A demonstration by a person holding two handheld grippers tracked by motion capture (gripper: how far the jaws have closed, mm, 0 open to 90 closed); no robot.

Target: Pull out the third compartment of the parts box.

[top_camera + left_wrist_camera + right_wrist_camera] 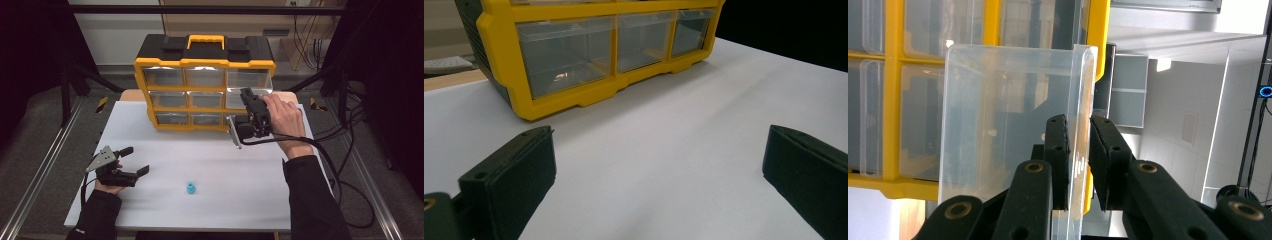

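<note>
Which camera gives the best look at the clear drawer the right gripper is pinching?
The right gripper view: the clear drawer looms close, its front wall between the right gripper pads. The high view shows it small, partly hidden by the hand.

Drawer: clear glossy plastic, smooth. Organizer cabinet: yellow and black hard plastic, slight sheen. Table: matt white, smooth. Right gripper jaws: matt black plastic. Small blue piece: plastic-looking.

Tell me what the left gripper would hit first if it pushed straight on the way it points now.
Probably the yellow organizer: the open left gripper faces its bottom drawer row across bare white table, though depth is hard to judge.
</note>
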